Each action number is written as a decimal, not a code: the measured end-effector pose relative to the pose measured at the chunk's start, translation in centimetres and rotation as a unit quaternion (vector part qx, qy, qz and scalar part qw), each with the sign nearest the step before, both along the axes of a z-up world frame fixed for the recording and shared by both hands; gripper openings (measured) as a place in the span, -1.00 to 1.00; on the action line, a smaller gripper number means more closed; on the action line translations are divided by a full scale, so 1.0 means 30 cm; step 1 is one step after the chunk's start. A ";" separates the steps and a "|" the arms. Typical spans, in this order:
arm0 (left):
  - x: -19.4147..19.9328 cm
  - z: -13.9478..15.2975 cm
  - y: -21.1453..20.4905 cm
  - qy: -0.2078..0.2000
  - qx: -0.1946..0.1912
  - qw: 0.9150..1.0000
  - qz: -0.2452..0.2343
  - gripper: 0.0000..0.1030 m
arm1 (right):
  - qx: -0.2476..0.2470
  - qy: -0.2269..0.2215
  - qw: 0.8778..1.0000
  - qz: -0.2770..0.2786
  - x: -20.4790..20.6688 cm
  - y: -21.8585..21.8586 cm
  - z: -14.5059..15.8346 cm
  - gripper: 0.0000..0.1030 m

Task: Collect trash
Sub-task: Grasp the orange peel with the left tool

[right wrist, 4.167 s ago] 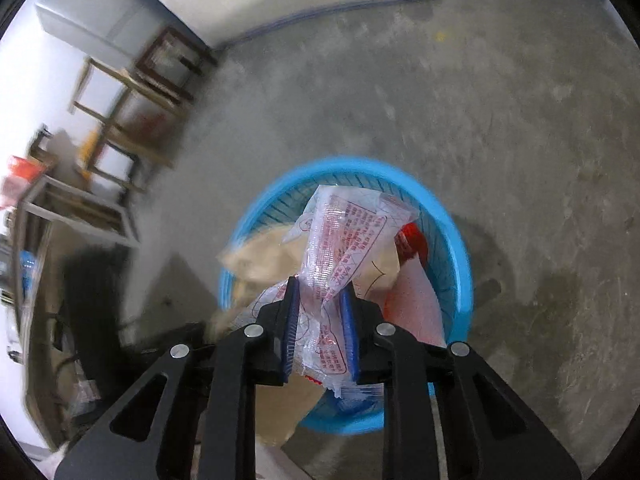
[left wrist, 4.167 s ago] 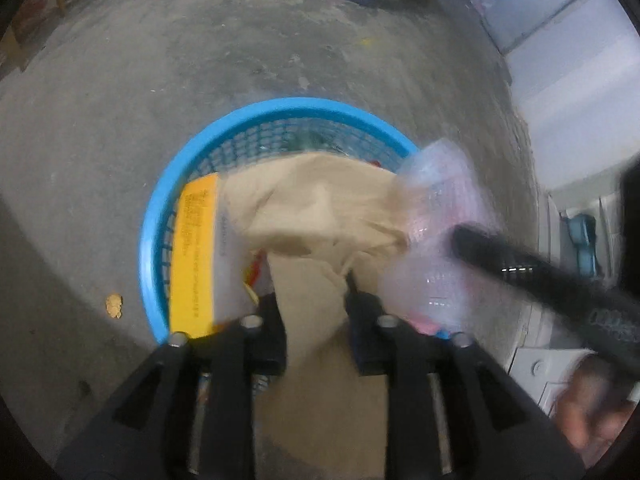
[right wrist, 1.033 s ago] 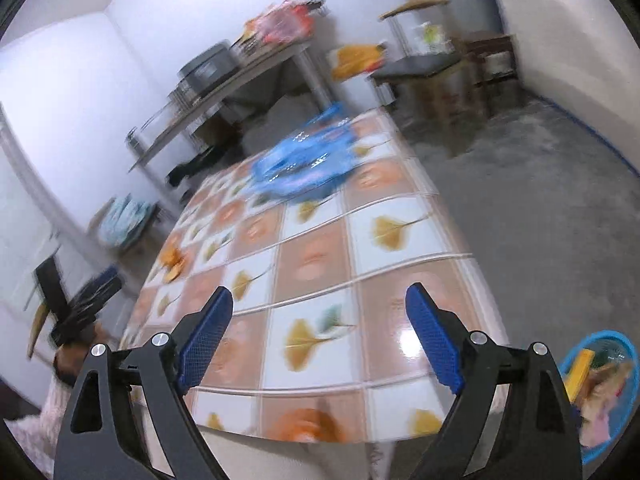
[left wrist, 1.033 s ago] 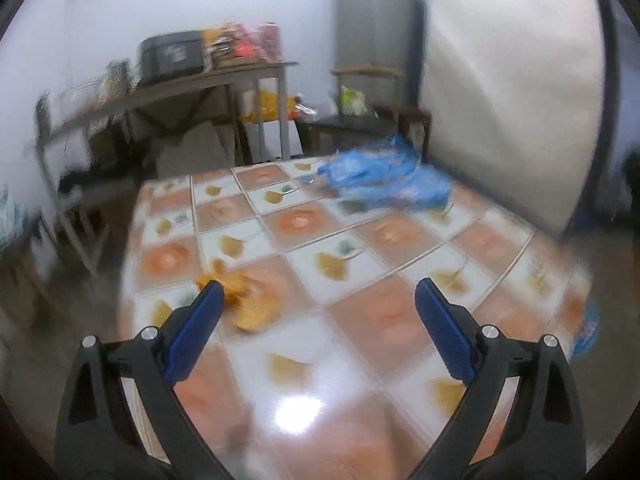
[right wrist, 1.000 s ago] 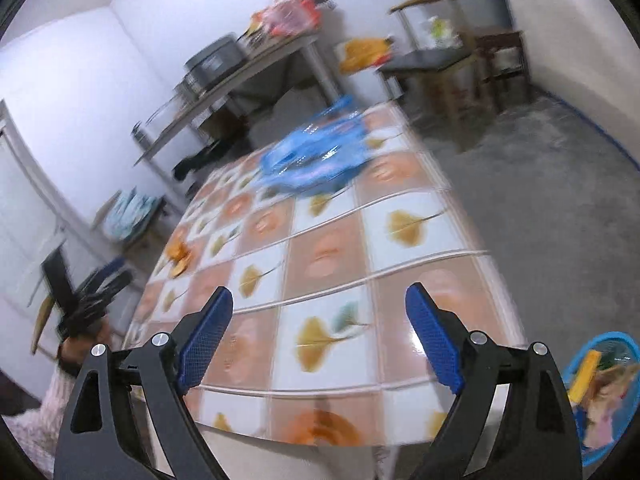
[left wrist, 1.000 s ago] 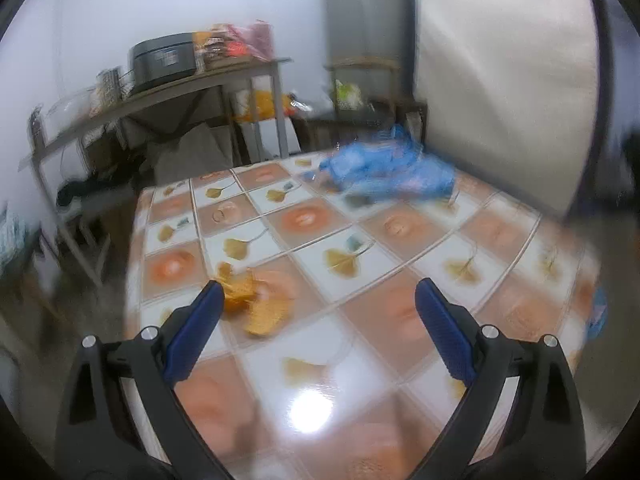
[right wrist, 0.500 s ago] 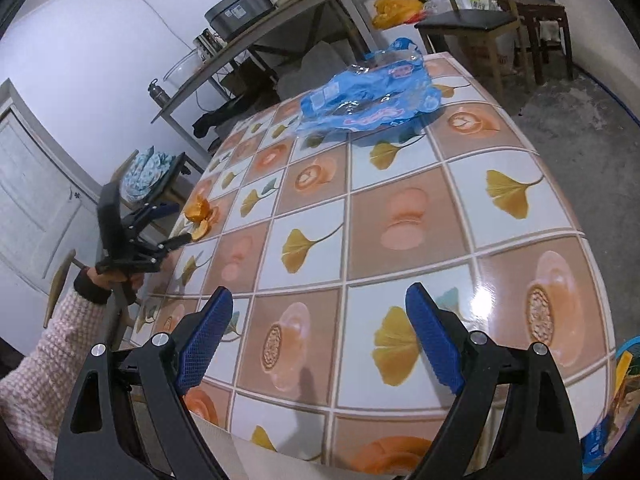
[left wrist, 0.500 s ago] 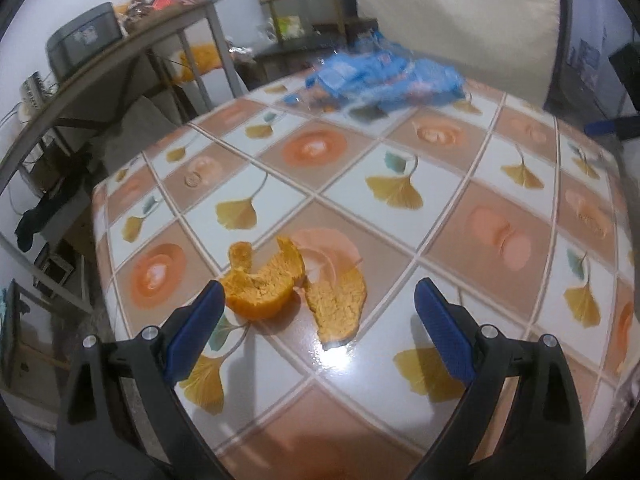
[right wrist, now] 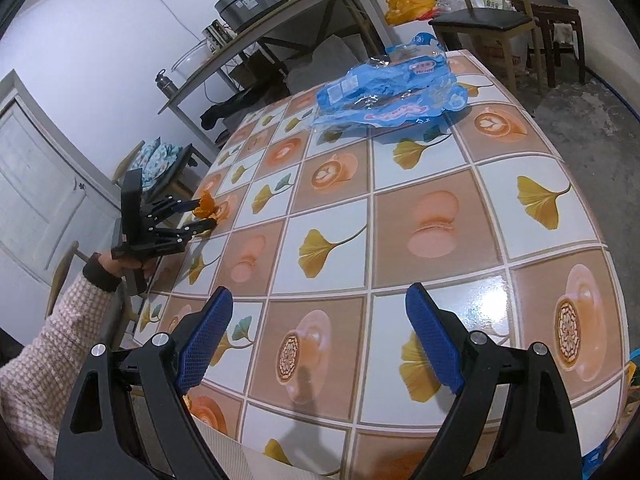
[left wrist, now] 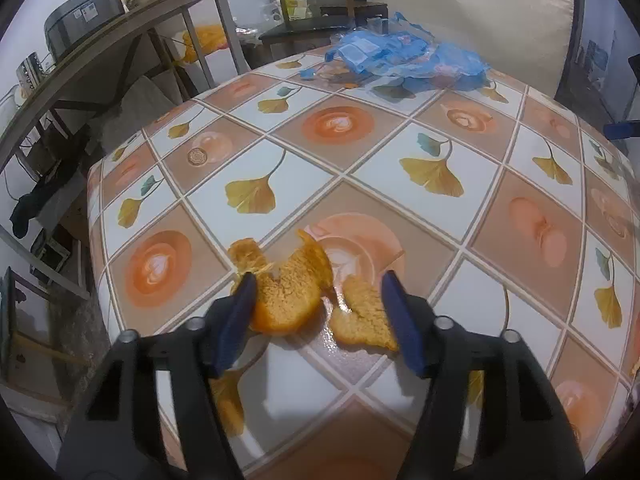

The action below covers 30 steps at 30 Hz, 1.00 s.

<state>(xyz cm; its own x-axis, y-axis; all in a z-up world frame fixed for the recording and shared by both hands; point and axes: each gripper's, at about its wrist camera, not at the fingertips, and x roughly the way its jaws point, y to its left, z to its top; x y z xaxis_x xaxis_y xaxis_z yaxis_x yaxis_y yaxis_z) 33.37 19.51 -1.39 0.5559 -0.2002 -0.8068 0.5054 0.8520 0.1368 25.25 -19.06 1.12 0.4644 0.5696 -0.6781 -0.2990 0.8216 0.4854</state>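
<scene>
In the left wrist view, the left gripper [left wrist: 316, 300] is reaching down over a table [left wrist: 420, 136] covered in a glossy tile-patterned cloth with ginkgo leaves and coffee cups. Two pieces of orange peel [left wrist: 288, 288] are lying on the cloth just below the centre of the frame, sitting between the blue finger pads [left wrist: 236, 320]. The jaws have just been closing and are now standing about half open around the peel. The left pad is touching the larger, curled piece; the right pad is lying right against the edge of the smaller piece, and a firm squeeze cannot be confirmed. A crumpled blue plastic bag [left wrist: 404, 60] is resting at the far end of the table, in the upper right of the frame.

In the right wrist view, the right gripper [right wrist: 320, 340] is hovering above the near edge of the table at the bottom of the frame, its fingers spread wide with nothing between them. At the middle left, a hand [right wrist: 128, 266] in a pink checked sleeve [right wrist: 52, 340] is holding the left gripper against the peel. The blue bag is lying at the upper centre.
</scene>
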 end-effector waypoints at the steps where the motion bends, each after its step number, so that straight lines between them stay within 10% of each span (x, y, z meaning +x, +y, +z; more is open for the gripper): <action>1: 0.000 0.001 -0.001 0.000 0.001 1.000 0.002 -0.08 | 0.002 0.000 1.000 -0.001 -0.001 -0.001 -0.001 0.66; 11: -0.010 0.009 0.004 0.005 -0.002 0.999 0.036 -0.84 | 0.018 -0.003 1.000 -0.009 -0.015 -0.019 0.002 0.66; 30: -0.212 0.102 -0.094 -0.020 -0.070 0.997 0.019 -0.88 | 0.015 -0.027 0.999 -0.008 -0.026 -0.040 0.064 0.66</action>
<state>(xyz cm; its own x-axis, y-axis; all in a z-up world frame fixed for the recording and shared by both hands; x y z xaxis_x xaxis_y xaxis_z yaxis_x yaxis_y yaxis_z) 27.01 16.68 1.68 0.5968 -0.2874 -0.7491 0.4692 0.8824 0.0352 24.48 -20.26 3.05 0.5088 0.5812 -0.6350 -0.3127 0.8121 0.4927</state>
